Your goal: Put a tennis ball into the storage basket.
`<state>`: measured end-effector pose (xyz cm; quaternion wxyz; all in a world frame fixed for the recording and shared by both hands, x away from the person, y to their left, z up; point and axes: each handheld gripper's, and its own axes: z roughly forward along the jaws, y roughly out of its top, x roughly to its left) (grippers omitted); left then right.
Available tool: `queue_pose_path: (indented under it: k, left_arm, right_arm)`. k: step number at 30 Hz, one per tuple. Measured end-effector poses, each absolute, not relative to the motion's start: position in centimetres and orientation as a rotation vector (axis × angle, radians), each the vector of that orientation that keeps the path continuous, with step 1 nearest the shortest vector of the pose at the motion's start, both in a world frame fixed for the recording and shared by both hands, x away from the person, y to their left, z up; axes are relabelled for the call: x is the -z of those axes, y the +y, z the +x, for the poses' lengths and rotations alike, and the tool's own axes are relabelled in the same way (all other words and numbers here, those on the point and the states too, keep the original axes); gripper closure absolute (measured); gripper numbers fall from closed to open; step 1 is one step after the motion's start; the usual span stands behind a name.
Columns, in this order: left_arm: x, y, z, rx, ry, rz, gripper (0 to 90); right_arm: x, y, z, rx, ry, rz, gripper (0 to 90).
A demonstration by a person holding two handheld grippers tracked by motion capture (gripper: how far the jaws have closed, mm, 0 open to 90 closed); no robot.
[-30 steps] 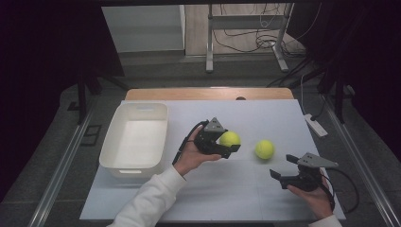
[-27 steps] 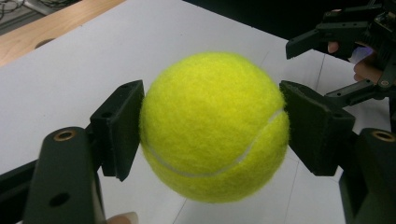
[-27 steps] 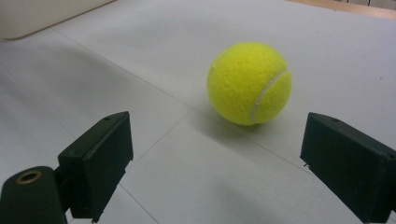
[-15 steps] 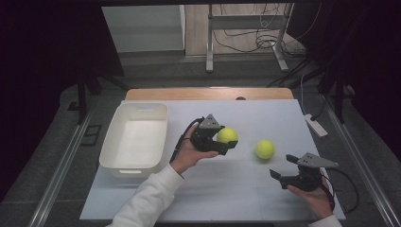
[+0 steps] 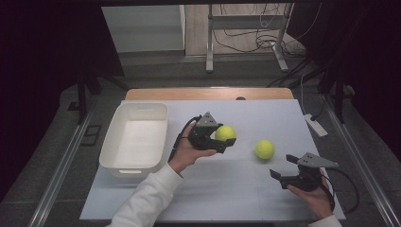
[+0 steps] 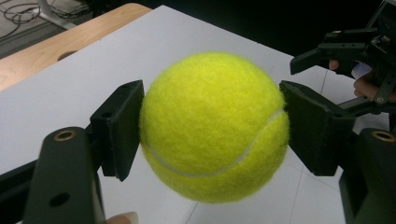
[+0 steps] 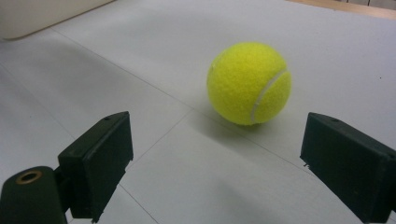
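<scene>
a lab-style recording bay: a wooden table [image 5: 203, 93] covered by a white sheet [image 5: 236, 179] stands amid dark curtained surroundings, with loose cables [image 5: 246, 40] on the floor behind, metal stand legs [image 5: 208, 42], aluminium rails [image 5: 61, 165] along both sides and a power strip [image 5: 316, 126] at the edge.

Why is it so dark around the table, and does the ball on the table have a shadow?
In the high view the room around the white table is nearly black, as light falls mostly on the tabletop. In the right gripper view the ball on the table casts a soft shadow toward the camera. In the left gripper view the held ball looks sharp and bright.
</scene>
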<state>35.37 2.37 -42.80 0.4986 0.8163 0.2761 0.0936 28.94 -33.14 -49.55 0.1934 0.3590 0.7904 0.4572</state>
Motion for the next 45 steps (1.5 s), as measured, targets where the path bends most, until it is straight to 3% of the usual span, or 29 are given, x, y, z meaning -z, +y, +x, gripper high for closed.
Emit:
queue_pose_path:
  k: [45]
  left_arm:
    - [40.6, 5.6, 35.6, -0.267, 0.709, 1.886, 27.0]
  right_arm:
    - [49.5, -33.2, 28.9, -1.288, 2.211, 1.010, 9.3]
